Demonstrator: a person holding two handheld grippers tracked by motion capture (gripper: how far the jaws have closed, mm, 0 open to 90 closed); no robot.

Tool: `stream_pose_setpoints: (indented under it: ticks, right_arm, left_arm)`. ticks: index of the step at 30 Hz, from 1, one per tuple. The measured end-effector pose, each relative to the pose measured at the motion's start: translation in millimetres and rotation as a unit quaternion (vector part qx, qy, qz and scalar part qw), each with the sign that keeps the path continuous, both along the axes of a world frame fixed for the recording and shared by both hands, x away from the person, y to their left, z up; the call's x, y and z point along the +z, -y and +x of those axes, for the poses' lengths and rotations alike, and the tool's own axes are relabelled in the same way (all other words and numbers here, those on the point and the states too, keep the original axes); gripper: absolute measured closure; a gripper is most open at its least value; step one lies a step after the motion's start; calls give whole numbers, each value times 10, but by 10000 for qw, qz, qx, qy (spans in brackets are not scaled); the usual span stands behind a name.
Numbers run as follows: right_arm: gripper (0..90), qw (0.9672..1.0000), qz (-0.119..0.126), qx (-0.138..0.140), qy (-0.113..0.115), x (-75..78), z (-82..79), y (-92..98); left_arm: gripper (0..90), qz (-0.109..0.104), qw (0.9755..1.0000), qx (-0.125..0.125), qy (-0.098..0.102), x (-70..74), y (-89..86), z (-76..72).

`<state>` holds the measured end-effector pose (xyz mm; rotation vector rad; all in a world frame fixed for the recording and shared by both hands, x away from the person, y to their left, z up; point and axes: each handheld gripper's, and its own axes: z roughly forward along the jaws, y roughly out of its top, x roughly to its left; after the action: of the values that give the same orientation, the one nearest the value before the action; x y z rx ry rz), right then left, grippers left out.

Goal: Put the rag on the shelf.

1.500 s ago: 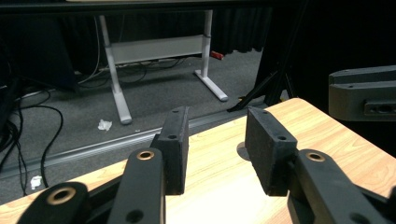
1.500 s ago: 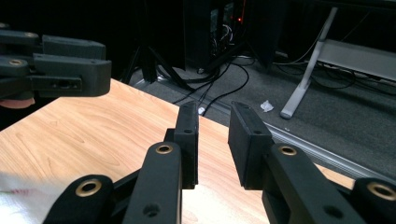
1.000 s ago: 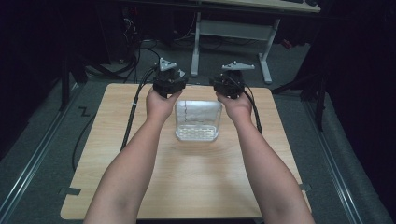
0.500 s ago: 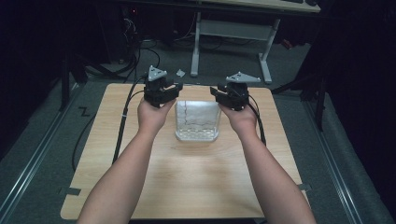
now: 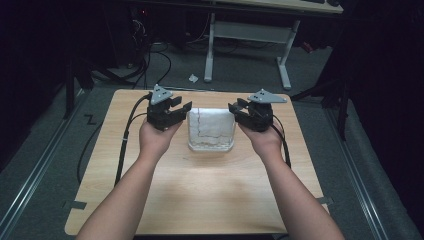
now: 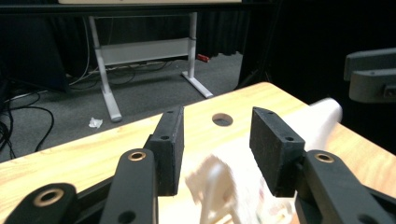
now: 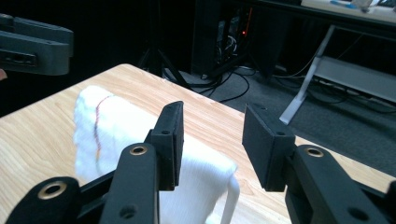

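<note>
A folded white cloth (image 5: 211,129) with a thin red line lies on the far middle of the wooden table (image 5: 210,195). My left gripper (image 5: 182,106) hovers just left of it, open, nothing between its jaws. My right gripper (image 5: 236,107) hovers just right of it, also open and empty. In the left gripper view the open left gripper (image 6: 215,122) looks across the blurred cloth (image 6: 322,119) to the other gripper (image 6: 371,77). From the right gripper view, the cloth (image 7: 121,128) lies below and left of the open right gripper (image 7: 212,116).
A round hole (image 6: 222,120) is cut in the table near its far edge. Beyond the table stand a white desk frame (image 5: 285,55), dark equipment and floor cables (image 5: 150,60). Black cables (image 5: 125,140) trail from the grippers over the table's left side.
Both grippers have drawn back from the cloth's far edge toward the person and moved apart to its sides. The cloth has stayed where it was.
</note>
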<state>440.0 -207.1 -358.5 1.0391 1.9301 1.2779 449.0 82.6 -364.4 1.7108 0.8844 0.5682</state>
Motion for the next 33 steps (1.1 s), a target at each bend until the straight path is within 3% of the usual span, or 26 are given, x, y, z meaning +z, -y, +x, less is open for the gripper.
stream_pose_setpoints:
  ticks: [6, 10, 14, 15, 21, 25, 29, 33]
  right_arm:
    - [552, 10000, -3, 84, 25, -77, -213, 23]
    - [530, 9998, -177, 111, 16, -211, -383, 49]
    - [520, 9995, -266, 143, -17, -312, -477, 59]
    - [513, 9993, -332, 174, -42, -396, -539, 58]
    - [479, 9983, -466, 303, -149, -639, -701, 37]
    - [471, 9973, -541, 382, -309, -902, -848, 20]
    - [461, 9964, -549, 377, -519, -1135, -964, 60]
    - [431, 9956, -551, 274, -711, -1340, -1110, 180]
  left_arm:
    - [510, 36, 9996, -273, 32, -77, -98, -269]
    - [501, 3, 9992, -402, -67, -205, -178, -440]
    - [494, -50, 9983, -481, -331, -418, -267, -543]
    - [492, -30, 9981, -481, -389, -482, -286, -568]
    - [483, 322, 9955, -574, -680, -893, -347, -749]
    - [474, 561, 9917, -600, -986, -1202, -385, -870]
    - [468, 847, 9878, -614, -1156, -1417, -447, -996]
    - [442, 1342, 9808, -649, -1260, -1587, -472, -1228]
